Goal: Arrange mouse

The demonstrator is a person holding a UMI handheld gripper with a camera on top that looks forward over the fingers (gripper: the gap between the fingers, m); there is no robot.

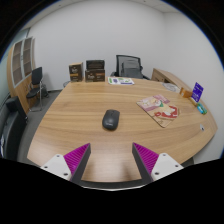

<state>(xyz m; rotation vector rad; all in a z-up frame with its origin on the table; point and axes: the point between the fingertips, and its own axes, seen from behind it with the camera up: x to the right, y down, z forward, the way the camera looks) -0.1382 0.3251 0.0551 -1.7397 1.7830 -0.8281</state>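
A black computer mouse (110, 119) lies on the wooden table (80, 125), near its middle, well ahead of my fingers and about centred between them. My gripper (112, 160) is open and empty; its two fingers with magenta pads (77, 157) stand wide apart over the table's near edge. Nothing is between them.
A colourful mouse mat or printed sheet (160, 108) lies to the right of the mouse. Papers (121, 81) lie at the far side, a small purple-screened device (197, 92) at the far right. Office chairs (127, 66) and boxes (95, 70) stand beyond the table.
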